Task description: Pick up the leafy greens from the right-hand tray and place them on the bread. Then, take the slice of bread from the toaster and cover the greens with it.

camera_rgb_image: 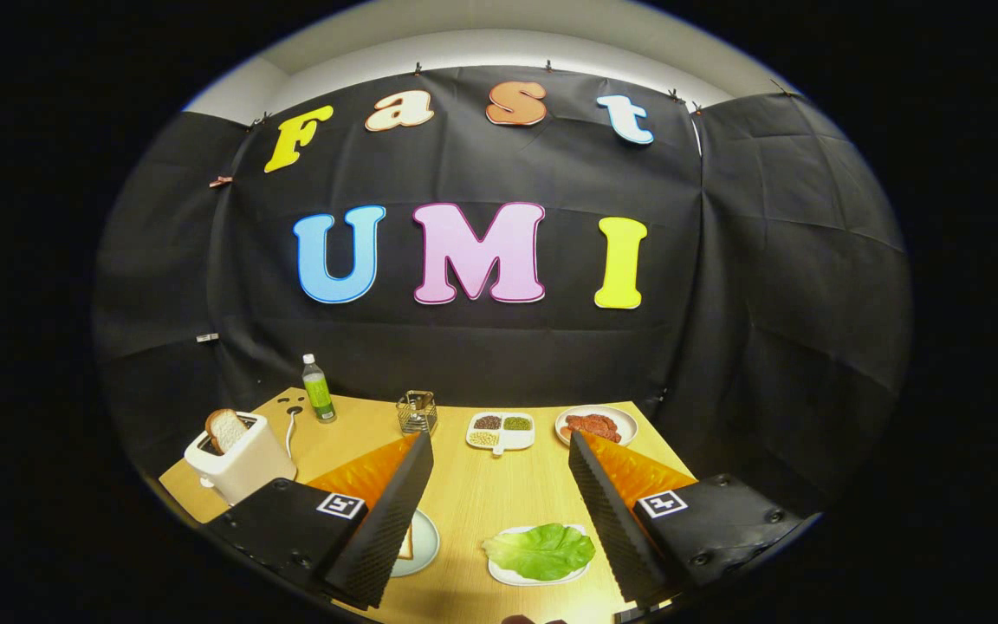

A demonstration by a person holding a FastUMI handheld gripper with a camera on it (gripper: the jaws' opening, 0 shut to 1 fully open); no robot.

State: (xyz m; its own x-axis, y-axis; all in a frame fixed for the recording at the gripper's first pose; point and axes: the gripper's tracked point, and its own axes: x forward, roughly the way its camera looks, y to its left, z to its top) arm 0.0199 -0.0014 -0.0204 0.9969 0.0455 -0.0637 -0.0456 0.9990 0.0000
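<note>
Gripper (499, 511) held above a wooden table (473, 494), fingers spread wide, nothing between the pads. Leafy greens (541, 549) lying on a small white tray (508, 574) below and between the fingers, nearer the right one. Plate (423, 539) with a slice of bread (406, 543), mostly hidden behind the left finger. White toaster (239, 464) to the left, a second bread slice (225, 428) standing up out of its slot. Farther back along the table: green bottle (318, 389), small wire basket (417, 412), divided dish (501, 431) of assorted grains, and a plate of reddish food (596, 425). Black cloth wall behind.
</note>
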